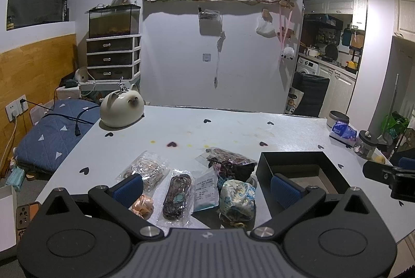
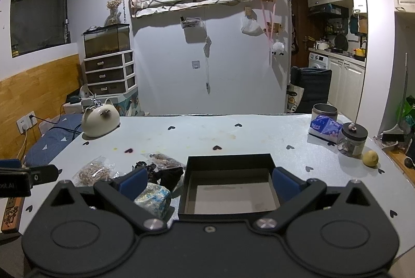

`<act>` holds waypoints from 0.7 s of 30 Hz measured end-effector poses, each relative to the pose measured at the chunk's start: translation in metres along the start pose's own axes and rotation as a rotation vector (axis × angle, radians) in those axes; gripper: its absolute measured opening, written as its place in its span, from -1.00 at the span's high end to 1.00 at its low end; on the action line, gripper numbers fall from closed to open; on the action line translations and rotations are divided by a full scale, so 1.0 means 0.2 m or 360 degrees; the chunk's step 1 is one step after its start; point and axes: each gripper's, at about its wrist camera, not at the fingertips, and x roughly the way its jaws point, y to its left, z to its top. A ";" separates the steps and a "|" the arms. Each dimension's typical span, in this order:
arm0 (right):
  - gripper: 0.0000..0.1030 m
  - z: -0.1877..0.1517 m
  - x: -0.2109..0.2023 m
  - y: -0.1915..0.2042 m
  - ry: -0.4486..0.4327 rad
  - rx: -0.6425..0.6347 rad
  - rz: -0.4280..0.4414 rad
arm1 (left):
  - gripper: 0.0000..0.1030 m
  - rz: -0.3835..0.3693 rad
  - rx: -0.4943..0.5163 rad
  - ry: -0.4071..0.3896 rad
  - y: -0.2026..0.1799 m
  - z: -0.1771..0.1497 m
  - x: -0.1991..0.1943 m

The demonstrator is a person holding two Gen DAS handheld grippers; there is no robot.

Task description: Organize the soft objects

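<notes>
Both claws hover low over the near edge of the desk (image 1: pixel 181 127), nothing grasped. Left claw (image 1: pixel 206 188) has its fingers wide apart, framing the pile of soft items: bagged tan hair ties (image 1: pixel 146 170), a bagged dark braided band (image 1: pixel 177 196), a peach scrunchie (image 1: pixel 141 204), a floral blue-and-cream fabric pouch (image 1: pixel 237 200), a dark heap of scrunchies (image 1: pixel 230 166) partly under a white labelled packet (image 1: pixel 206 189). Right claw (image 2: pixel 210 183) is also spread, sitting over the empty black box (image 2: pixel 229 184), just right of the pile. Risks, judging from here: plastic bags are slick and overlapping, so a pinch could slip or drag two items at once; the loose dark heap could snag and trail out; the box is light-looking and could get shoved by a finger.
</notes>
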 end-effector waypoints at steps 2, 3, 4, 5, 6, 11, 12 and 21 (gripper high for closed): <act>-1.00 -0.01 0.00 0.00 0.0000 0.0000 -0.0002 | -1.00 0.0001 -0.0002 -0.0001 0.00 0.00 0.00; -1.00 0.00 0.00 0.00 -0.0001 0.0000 -0.0001 | -1.00 0.0002 -0.0003 -0.0001 0.00 0.00 0.00; -1.00 0.00 0.00 0.00 -0.0001 0.0000 -0.0001 | -1.00 0.0002 -0.0004 -0.0001 0.00 0.00 0.00; -1.00 0.00 0.00 0.00 -0.0002 -0.0001 -0.0002 | -1.00 0.0003 -0.0003 -0.0001 0.00 0.00 0.00; -1.00 0.00 0.00 0.00 -0.0003 -0.0002 -0.0002 | -1.00 0.0003 -0.0001 -0.0003 -0.02 -0.01 0.00; -1.00 0.02 0.01 -0.01 -0.0012 -0.0015 -0.0002 | -1.00 0.0016 -0.0014 0.0001 -0.03 -0.01 0.01; -1.00 0.02 0.01 -0.01 -0.0011 -0.0018 0.0004 | -1.00 0.0024 -0.0019 0.0002 -0.03 0.00 0.02; -1.00 0.07 0.12 -0.02 -0.0007 -0.0045 0.0086 | -1.00 0.0162 -0.0086 0.0019 0.04 0.05 0.10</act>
